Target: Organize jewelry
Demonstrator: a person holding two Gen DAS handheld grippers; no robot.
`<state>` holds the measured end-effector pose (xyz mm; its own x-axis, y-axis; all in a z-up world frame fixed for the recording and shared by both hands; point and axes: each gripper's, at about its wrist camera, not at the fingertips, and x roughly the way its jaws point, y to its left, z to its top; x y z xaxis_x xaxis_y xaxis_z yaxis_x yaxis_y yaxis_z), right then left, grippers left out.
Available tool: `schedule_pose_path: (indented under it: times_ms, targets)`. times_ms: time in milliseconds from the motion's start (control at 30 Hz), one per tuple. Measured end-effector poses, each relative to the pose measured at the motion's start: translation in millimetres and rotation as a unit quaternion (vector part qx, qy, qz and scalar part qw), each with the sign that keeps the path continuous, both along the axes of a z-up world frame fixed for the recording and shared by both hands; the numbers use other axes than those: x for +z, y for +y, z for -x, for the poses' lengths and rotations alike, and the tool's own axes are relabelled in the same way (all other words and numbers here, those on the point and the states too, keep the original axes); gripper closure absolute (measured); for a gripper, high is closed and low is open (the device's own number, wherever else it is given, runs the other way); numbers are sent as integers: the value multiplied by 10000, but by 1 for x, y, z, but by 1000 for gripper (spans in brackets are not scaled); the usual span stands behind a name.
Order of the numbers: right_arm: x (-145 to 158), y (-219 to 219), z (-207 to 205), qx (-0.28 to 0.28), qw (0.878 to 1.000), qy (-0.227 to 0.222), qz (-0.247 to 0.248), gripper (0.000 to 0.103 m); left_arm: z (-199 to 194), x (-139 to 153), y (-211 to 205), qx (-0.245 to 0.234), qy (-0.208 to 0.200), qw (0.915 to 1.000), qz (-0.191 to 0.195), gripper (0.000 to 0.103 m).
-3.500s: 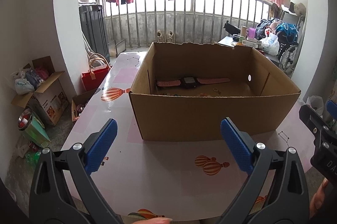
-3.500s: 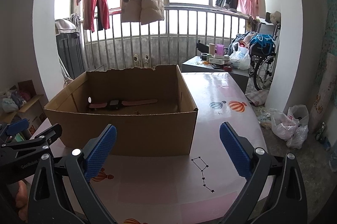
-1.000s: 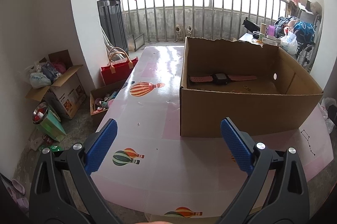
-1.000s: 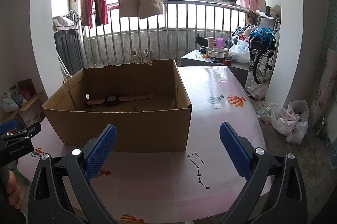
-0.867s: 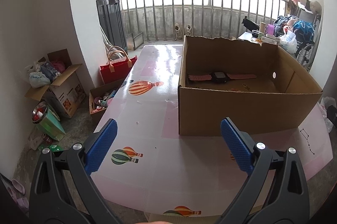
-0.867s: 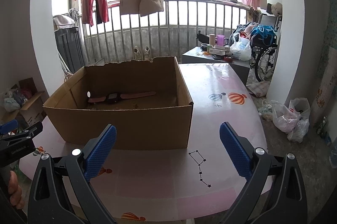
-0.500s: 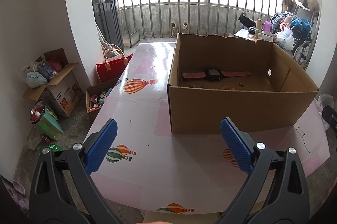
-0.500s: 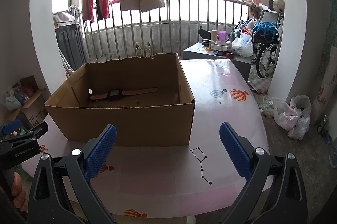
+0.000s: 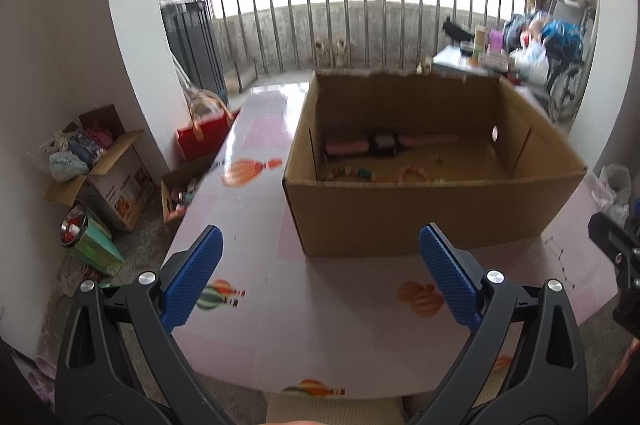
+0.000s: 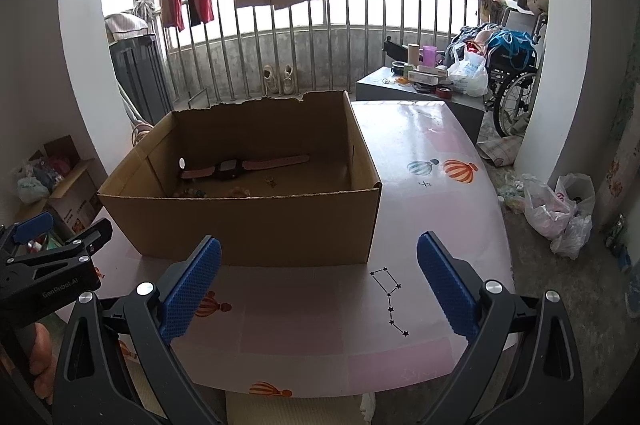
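An open cardboard box point(image 9: 400, 217) point(image 10: 256, 225) stands on a pink table point(image 9: 320, 325) point(image 10: 320, 325). Inside lie a pink-strapped watch point(image 9: 384, 143) point(image 10: 228, 169), a beaded bracelet point(image 9: 352, 172), a pinkish bracelet point(image 9: 412, 172) and a small gold piece point(image 10: 271, 181). My left gripper point(image 9: 318, 275) is open and empty, held back from the box's near left corner. My right gripper point(image 10: 318, 275) is open and empty, in front of the box's near right corner.
The floor left of the table holds cardboard boxes point(image 9: 104, 165), a red bag point(image 9: 204, 137) and a tin point(image 9: 80, 237). A side table with clutter point(image 10: 420, 77), a wheelchair point(image 10: 512, 85) and plastic bags point(image 10: 560, 213) stand to the right. Clothes hang at the barred window.
Both grippers have risen and pulled back a little, so more of the box's floor shows. The left view has swung left then back toward the box. Both stay open.
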<state>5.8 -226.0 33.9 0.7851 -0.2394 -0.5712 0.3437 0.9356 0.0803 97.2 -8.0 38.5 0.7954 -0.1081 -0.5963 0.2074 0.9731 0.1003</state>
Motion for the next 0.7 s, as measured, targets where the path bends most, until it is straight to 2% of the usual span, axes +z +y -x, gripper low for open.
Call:
schedule_pose_path:
  times_ms: [33,100,300,433,700]
  targets:
    - [1,1,2,-28,9999,-93,68,7,5,1,0,53,-261,9996,5,8]
    - [3,5,8,-79,9992,-286,281,7,9,3,-1,79,-509,9987,28,8]
    - [-1,4,16,-124,9968,-672,423,7,15,-2,1,-12,-755,9970,180,8]
    - [-5,1,15,-147,9964,-727,417,7,16,-6,1,-19,-810,9967,29,8]
    - [-5,-2,15,-152,9956,-827,406,7,10,-12,7,23,-692,9976,22,8]
